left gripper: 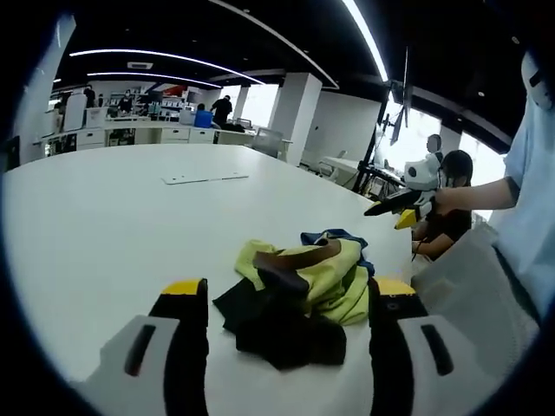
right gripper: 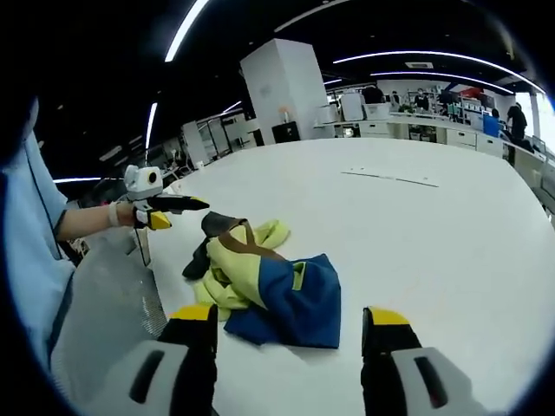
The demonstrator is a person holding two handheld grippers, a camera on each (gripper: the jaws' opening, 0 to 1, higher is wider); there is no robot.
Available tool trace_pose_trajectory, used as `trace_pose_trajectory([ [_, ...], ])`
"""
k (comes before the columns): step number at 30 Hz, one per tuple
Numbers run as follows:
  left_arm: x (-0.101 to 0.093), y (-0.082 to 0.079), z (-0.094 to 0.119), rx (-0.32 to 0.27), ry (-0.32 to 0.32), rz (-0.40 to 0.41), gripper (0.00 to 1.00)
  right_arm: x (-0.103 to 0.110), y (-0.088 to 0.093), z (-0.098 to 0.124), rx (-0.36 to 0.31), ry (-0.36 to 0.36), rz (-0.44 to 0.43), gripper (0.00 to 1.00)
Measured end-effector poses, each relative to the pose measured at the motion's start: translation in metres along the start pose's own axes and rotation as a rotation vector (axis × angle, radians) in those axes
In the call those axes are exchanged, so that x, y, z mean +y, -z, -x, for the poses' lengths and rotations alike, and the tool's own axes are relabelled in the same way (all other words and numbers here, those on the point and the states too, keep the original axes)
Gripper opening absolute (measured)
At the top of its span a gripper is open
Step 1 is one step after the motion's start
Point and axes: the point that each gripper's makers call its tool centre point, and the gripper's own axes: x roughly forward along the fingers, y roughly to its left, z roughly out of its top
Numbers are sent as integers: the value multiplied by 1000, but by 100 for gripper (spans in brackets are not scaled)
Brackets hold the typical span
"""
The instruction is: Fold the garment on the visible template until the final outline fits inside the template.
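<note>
Both tongs are wide and hold nothing. Left gripper view: my left gripper [left gripper: 287,303] frames the crumpled garment [left gripper: 299,290] on the table [left gripper: 104,225], no clear long axis; the right gripper [left gripper: 401,206] hovers beyond. Right gripper view: my right gripper [right gripper: 289,325] frames the garment [right gripper: 269,282]; the left gripper [right gripper: 173,206] hovers beside it.

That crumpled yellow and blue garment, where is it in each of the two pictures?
Left gripper view: garment lies low at centre, between the jaws, yellow and black sides showing.
Right gripper view: garment sits left of centre, blue side nearest.
Shared landmark: the white table.
</note>
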Motion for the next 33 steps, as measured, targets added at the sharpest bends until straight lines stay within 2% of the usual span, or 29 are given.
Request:
trace_pose_trajectory([
  [5,3,-2,-1,-3,-3,1,74,-4,-4,-2,-2,-1,3,67],
  [12,5,-4,-7,-3,8,10,71,1,-5,-14,6,-43,-2,60],
  [16,6,-1,-13,8,26,36,63,4,-6,-23,7,-64,-17,58],
  [19,6,-1,-18,15,40,57,58,7,-10,-29,3,-85,-17,52],
  [23,9,-1,-23,16,40,76,52,7,-10,-34,12,-97,-11,50],
  [29,10,-4,-25,6,49,122,40,7,-11,-39,19,-115,-15,38],
  [33,13,-4,-26,3,45,163,33,8,-12,-43,21,-110,-29,23],
])
